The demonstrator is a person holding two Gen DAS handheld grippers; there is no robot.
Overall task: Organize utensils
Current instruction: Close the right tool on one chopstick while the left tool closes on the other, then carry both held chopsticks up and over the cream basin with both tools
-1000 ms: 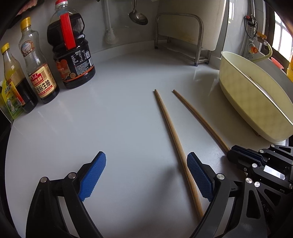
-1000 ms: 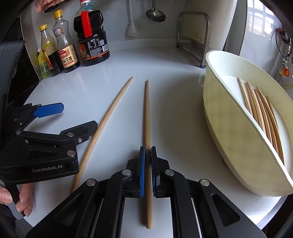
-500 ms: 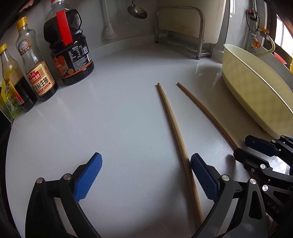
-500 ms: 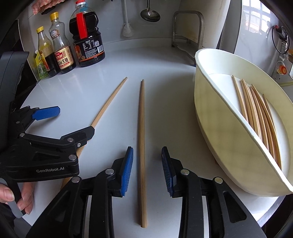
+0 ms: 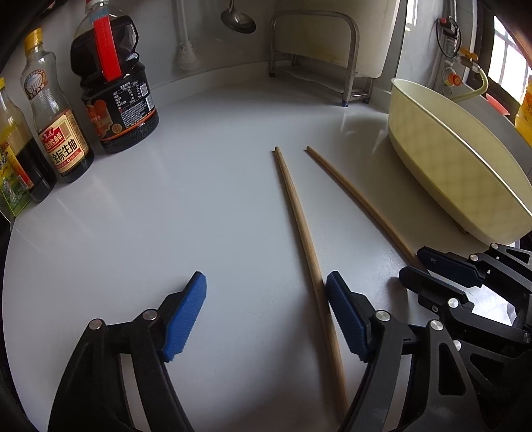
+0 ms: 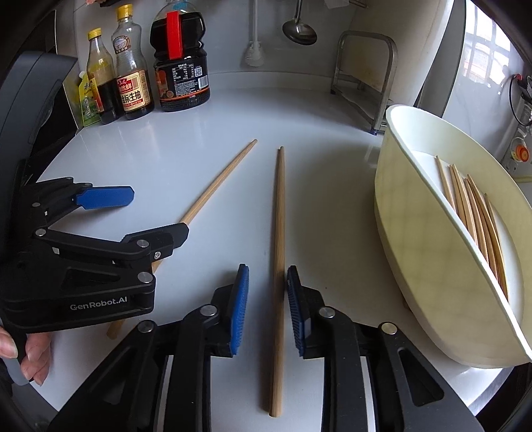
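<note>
white kitchen counter [image 6: 206, 159], curved at its near edge, is hosting the last of a chopstick tidy-up, with two wooden sticks lying loose on it. the right chopstick [image 6: 278, 232] is lying straight between the blue pads of the right gripper [image 6: 264, 307], whose jaws are closing around it; a gap is showing on each side, so the pads are not yet pressing on the wood. the left chopstick [image 5: 299, 219] is running beside the right-hand pad [image 5: 345, 315] of the left gripper [image 5: 266, 312], just touching or nearly so, while the opposite pad is standing well clear; those jaws are also closing, wide apart for now and gripping nothing.

to do this step well, each gripper is probably needing to centre its stick between the pads before squeezing (a round stick tends to roll off one pad), pinching near the thicker end and lifting level so the tip is not dragging. the two tools are sitting close together, so lifting one at a time may be avoiding a clash.

the cream tub [image 6: 419, 266] is standing just right of the sticks, already holding a bundle of chopsticks [image 6: 472, 212] laid lengthwise. sauce bottles [image 6: 133, 89] are lining the back wall beside a metal rack [image 6: 369, 69], and a ladle [image 6: 299, 30] is hanging above.
</note>
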